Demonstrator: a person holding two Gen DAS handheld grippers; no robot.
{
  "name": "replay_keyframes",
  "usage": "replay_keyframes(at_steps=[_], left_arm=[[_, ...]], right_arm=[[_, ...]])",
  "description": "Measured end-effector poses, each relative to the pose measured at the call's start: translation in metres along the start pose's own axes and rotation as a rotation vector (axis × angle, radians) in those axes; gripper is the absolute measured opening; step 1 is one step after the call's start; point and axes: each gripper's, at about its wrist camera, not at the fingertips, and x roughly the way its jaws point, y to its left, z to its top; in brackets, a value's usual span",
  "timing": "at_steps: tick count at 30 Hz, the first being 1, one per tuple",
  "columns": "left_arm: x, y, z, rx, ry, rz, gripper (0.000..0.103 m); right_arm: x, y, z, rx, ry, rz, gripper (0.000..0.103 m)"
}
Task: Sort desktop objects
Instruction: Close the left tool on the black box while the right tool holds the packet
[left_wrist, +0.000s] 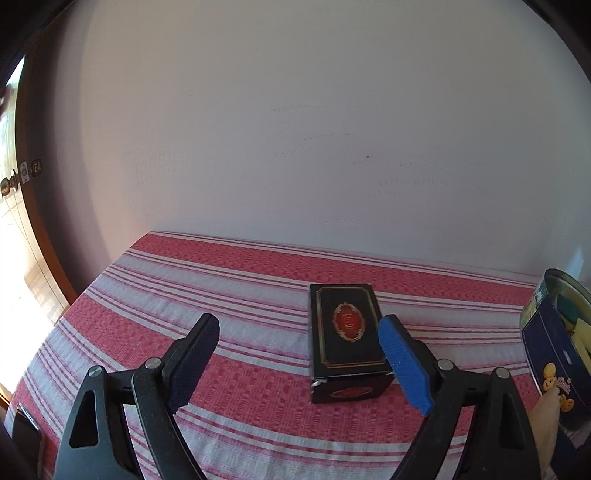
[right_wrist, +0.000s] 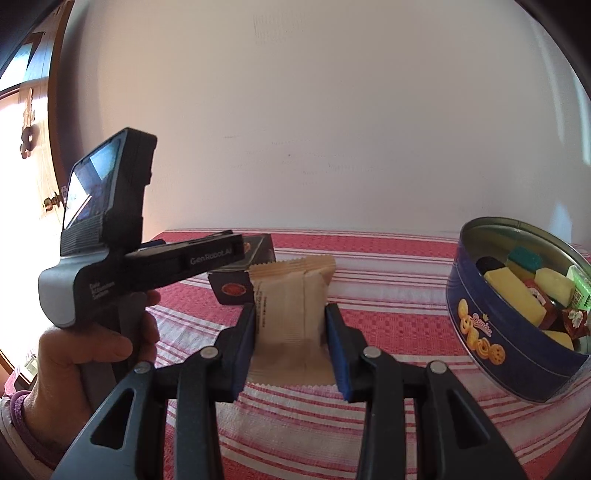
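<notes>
A black box (left_wrist: 345, 332) with a red and gold emblem lies on the striped tablecloth (left_wrist: 221, 288). My left gripper (left_wrist: 299, 354) hovers over the cloth, open, with the box just inside its right blue pad (left_wrist: 404, 363) and untouched. In the right wrist view my right gripper (right_wrist: 291, 347) is shut on a beige sealed snack packet (right_wrist: 291, 306), held upright above the cloth. The same black box (right_wrist: 240, 280) shows behind the packet, partly hidden by the left gripper's body (right_wrist: 147, 266), which a hand (right_wrist: 92, 347) holds.
A round blue biscuit tin (right_wrist: 517, 332) stands open at the right, holding several yellow, green and red items; its edge (left_wrist: 557, 343) also shows in the left wrist view. A white wall runs behind the table. A wooden door (left_wrist: 22, 206) is at the far left.
</notes>
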Motion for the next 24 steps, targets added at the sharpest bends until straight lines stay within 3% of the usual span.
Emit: replay_keyframes(at_steps=[3, 9, 11, 13, 14, 24], left_arm=[[0.018, -0.02, 0.006, 0.002, 0.056, -0.021, 0.09], [0.053, -0.026, -0.002, 0.0, 0.153, 0.042, 0.088], [0.06, -0.02, -0.003, -0.026, 0.198, 0.019, 0.071], [0.063, -0.014, -0.005, -0.067, 0.218, 0.011, 0.063], [0.064, -0.01, -0.006, -0.087, 0.226, 0.006, 0.06], [0.053, -0.002, -0.015, -0.117, 0.213, 0.009, 0.058]], right_arm=[[0.001, -0.005, 0.001, 0.018, 0.007, -0.004, 0.038], [0.004, -0.007, 0.002, 0.038, 0.025, -0.014, 0.038], [0.004, -0.005, 0.002, 0.032, 0.028, -0.011, 0.038], [0.004, -0.003, 0.003, 0.027, 0.028, -0.009, 0.038], [0.003, -0.002, 0.003, 0.025, 0.026, -0.009, 0.038], [0.007, -0.009, 0.0, 0.046, 0.012, -0.023, 0.038]])
